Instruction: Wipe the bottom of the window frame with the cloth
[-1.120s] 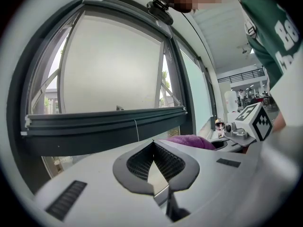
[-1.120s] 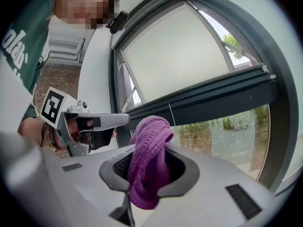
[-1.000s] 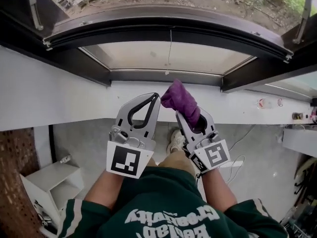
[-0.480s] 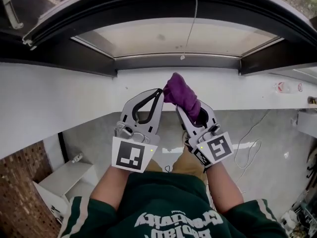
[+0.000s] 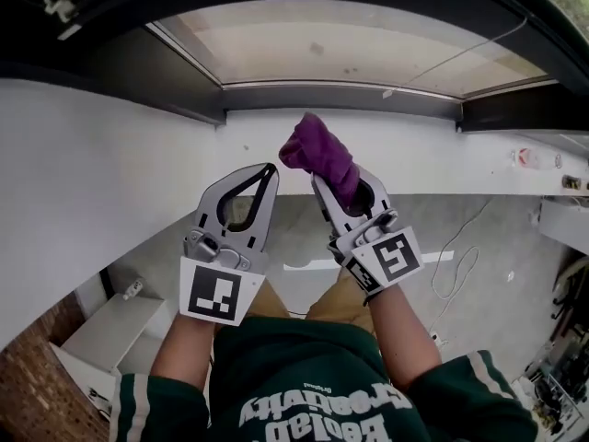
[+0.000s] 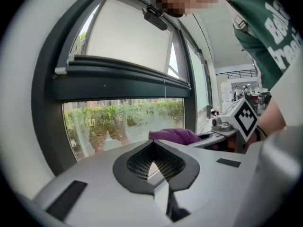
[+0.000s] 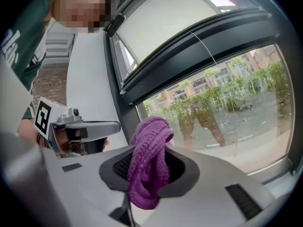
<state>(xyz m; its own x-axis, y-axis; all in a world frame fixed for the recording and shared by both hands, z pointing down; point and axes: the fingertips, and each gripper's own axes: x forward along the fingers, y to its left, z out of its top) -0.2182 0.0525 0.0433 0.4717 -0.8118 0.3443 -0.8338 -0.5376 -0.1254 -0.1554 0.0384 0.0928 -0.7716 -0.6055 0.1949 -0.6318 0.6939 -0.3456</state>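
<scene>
1. Overhead, in the head view, the left tongs (image 5: 267,169) and the right tongs (image 5: 319,180) are held side by side in front of the person's green shirt (image 5: 313,385), near each other but apart. The left tongs' jaws meet at their tips with nothing between them. The right tongs are clamped on the purple cloth (image 5: 317,157), which bunches up past their tips. The cloth shows against the white sill (image 5: 138,145), just short of the dark bottom rail of the window frame (image 5: 340,97). Whether it touches the sill cannot be told from here.

2. Looking along the left tongs (image 6: 154,148) in the left gripper view, the jaws are pressed together and empty. Just beyond them, to the right, lies the cloth (image 6: 174,135), with the right tongs (image 6: 222,135) and their marker cube behind it. The window frame (image 6: 118,85) crosses the picture above, and green shrubs show through the glass.

3. Looking along the right tongs (image 7: 142,174) in the right gripper view, the jaws are closed tight on the cloth (image 7: 150,160). A fold of it stands up above the jaws and its end hangs down in front of them. The left tongs (image 7: 92,126) sit to the left, apart from the cloth. The window frame (image 7: 213,46) slants across the top, clear of the cloth.
</scene>
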